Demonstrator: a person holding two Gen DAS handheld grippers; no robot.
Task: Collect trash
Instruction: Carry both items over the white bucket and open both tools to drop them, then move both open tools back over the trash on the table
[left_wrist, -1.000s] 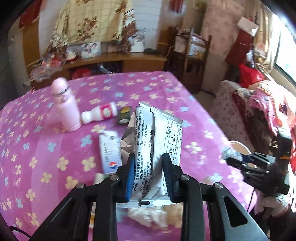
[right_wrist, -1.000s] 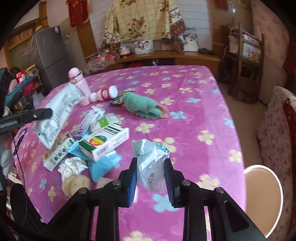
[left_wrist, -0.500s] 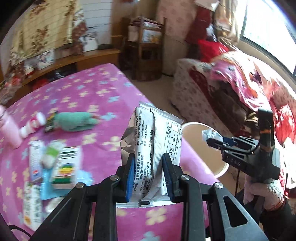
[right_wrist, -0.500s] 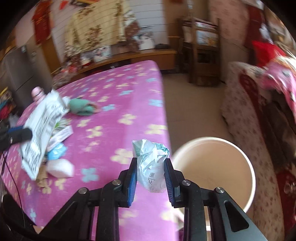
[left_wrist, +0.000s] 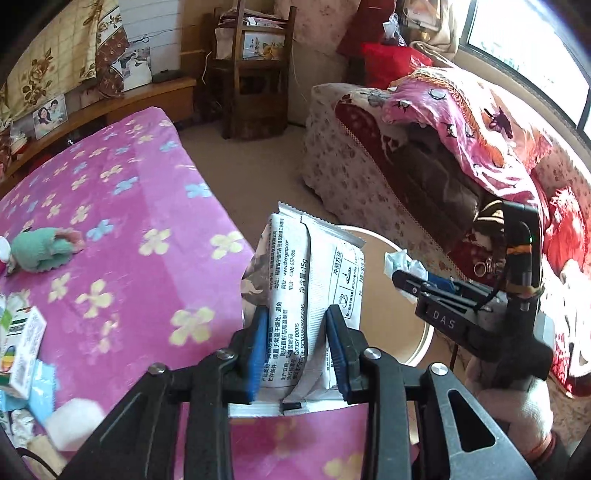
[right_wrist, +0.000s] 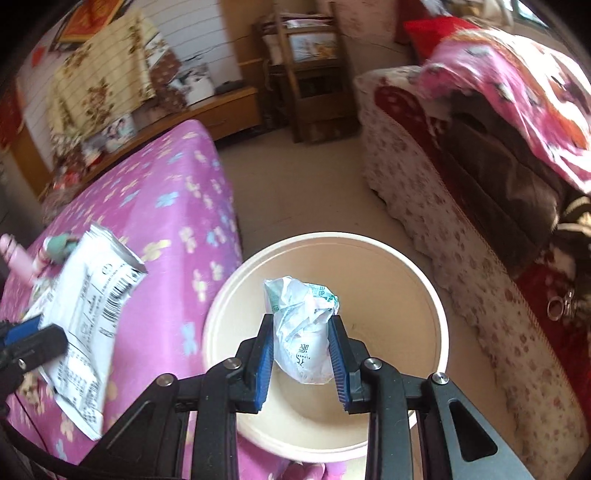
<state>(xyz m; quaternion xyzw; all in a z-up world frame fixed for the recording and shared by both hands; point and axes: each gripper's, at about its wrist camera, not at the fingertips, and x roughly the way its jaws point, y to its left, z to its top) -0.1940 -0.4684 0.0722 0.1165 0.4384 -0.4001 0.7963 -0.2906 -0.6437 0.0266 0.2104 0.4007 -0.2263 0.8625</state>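
The crumpled wrapper (right_wrist: 301, 325) is clamped between the blue pads of the right claw (right_wrist: 301, 354) and hangs directly above the open mouth of the cream bin (right_wrist: 424, 291), which stands on the floor (right_wrist: 306, 192) just beside the corner of the bed. The printed silver packet (left_wrist: 312, 302) stands upright between the pads of the left claw (left_wrist: 297, 350); those jaws have just been opening a little, yet the pads still press the packet's sides. It sits over the edge of the pink flowered bedspread (left_wrist: 122, 229), with the bin's rim (left_wrist: 424, 343) showing behind it. In the left view, a gloved hand (left_wrist: 513, 410) holds the right claw. Further back on the bed lie a green knitted glove (left_wrist: 46, 249) and some small boxes (left_wrist: 22, 354). A sofa (right_wrist: 461, 236) stands across the floor.
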